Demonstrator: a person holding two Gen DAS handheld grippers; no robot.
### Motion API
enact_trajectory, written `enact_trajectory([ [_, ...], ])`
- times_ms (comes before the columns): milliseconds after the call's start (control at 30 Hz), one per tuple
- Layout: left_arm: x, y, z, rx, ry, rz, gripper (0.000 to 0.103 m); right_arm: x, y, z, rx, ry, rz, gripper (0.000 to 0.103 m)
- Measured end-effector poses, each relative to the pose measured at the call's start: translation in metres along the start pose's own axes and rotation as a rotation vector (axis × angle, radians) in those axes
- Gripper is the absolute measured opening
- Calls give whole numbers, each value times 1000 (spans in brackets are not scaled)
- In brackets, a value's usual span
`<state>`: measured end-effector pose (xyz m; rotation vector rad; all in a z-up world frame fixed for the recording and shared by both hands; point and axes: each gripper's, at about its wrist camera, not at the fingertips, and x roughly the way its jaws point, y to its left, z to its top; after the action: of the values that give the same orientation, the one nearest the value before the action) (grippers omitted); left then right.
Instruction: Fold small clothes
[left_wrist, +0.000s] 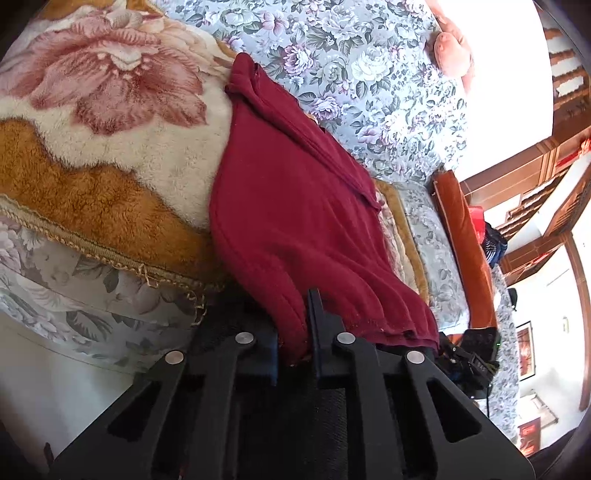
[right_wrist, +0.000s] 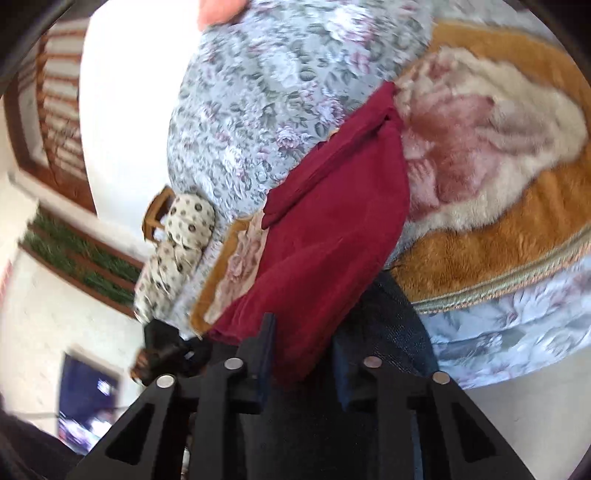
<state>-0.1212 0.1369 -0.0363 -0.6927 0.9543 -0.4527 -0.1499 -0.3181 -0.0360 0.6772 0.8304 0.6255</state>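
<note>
Burgundy cloth, a small garment (left_wrist: 295, 206), lies stretched across the near edge of the bed, its far end resting on the plush blanket (left_wrist: 110, 122) with the big pink flower and its near hem pulled off the mattress toward the two tools. The left gripper (left_wrist: 295, 332) has its black jaws pinched together on one corner of that hem, the fabric bunched and pressed between the pads, with folds fanning away from the pinch. The right gripper (right_wrist: 303, 354) is clamped on the other corner; in its own view the red cloth (right_wrist: 332, 221) runs straight down into the narrow gap between the jaws, though that picture is blurred and the far pad is partly hidden by the cloth. Between the two grips the garment hangs as a slack, rippled sheet. Under the blanket a grey floral bedspread (left_wrist: 351, 66) covers the mattress, and a pinkish cushion (left_wrist: 452, 53) sits far back on it. An orange velvet bolster (left_wrist: 465, 236) lies along the bed's side, and a spotted cream bundle (right_wrist: 184, 229) shows at the bed's other edge in the right view.
</note>
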Motion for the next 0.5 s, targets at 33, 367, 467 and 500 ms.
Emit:
enact_trajectory([
  [33,-1,-3,1,16,-8,16,9,-1,6,1,-43,0,-31,18],
  [367,-6,-37,50,126,-211,-16,8,-5,63,58,-411,-141,-181,13],
  [467,14,-24,82,43,-241,-61,8,6,63,87,-447,-194,-215,13],
  [500,22,-19,94,26,-252,-54,8,17,61,101,-459,-208,-241,13],
])
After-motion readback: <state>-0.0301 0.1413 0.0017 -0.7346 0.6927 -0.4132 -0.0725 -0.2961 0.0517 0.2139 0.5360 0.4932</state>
